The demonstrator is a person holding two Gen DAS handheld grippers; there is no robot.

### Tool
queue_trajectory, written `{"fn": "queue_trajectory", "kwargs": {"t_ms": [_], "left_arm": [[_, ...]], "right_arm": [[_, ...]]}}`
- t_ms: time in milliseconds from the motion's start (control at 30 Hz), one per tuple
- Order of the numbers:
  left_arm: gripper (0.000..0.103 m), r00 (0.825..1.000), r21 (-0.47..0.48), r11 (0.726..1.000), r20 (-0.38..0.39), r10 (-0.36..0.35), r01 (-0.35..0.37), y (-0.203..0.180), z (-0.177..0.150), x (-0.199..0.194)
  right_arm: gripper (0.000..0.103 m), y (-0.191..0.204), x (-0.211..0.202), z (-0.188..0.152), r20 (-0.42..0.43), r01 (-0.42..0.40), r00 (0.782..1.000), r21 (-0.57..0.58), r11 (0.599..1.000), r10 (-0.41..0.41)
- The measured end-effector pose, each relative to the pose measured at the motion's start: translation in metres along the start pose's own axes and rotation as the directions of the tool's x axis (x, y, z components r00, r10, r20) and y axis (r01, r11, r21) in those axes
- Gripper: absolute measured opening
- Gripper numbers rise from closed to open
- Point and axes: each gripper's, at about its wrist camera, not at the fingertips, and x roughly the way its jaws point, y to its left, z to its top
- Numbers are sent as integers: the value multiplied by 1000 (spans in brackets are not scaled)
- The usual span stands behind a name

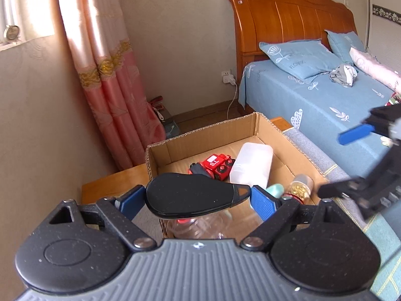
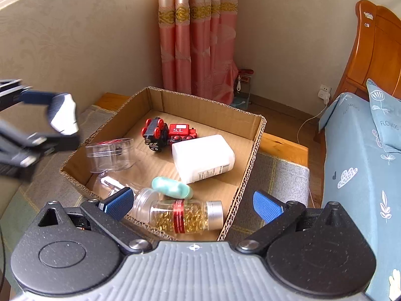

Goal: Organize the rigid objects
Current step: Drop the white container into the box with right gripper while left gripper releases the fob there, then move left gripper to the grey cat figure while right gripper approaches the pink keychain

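Note:
My left gripper (image 1: pixel 198 197) is shut on a black teardrop-shaped object (image 1: pixel 190 195), held above the near edge of an open cardboard box (image 1: pixel 208 131). It shows at the left of the right wrist view (image 2: pixel 62 118). The box (image 2: pixel 200 102) holds a red toy train (image 2: pixel 168 133), a white plastic container (image 2: pixel 203 158), a clear round tub (image 2: pixel 110 154), a mint oval case (image 2: pixel 171 188) and a bottle of golden capsules (image 2: pixel 185 217). My right gripper (image 2: pixel 193 205) is open and empty over the box's near edge, above the capsule bottle.
The box stands on a grey mat (image 2: pixel 288 175) on a low wooden platform (image 2: pixel 283 143). A bed with a blue sheet (image 1: pixel 313 100) and wooden headboard (image 1: pixel 288 17) lies to the right. Pink curtains (image 2: pixel 198 37) hang behind, with a wall socket (image 2: pixel 324 91) nearby.

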Motion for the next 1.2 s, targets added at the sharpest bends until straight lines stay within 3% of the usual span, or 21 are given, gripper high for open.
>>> {"fn": "queue_trajectory", "kwargs": {"t_ms": [333, 500, 1033, 1200], "left_arm": [[89, 991, -10, 1000, -133, 23, -24, 3, 11, 83], [91, 990, -41, 998, -134, 38, -44, 10, 18, 96], [96, 994, -70, 994, -83, 76, -82, 10, 10, 46], [97, 990, -68, 988, -43, 135, -137, -2, -8, 12]], "right_arm": [[103, -7, -24, -11, 36, 24, 999, 0, 1000, -24], [103, -14, -27, -17, 35, 40, 999, 10, 999, -40], [103, 4, -36, -26, 50, 10, 999, 19, 1000, -11], [103, 13, -39, -40, 57, 12, 998, 29, 1000, -14]]}}
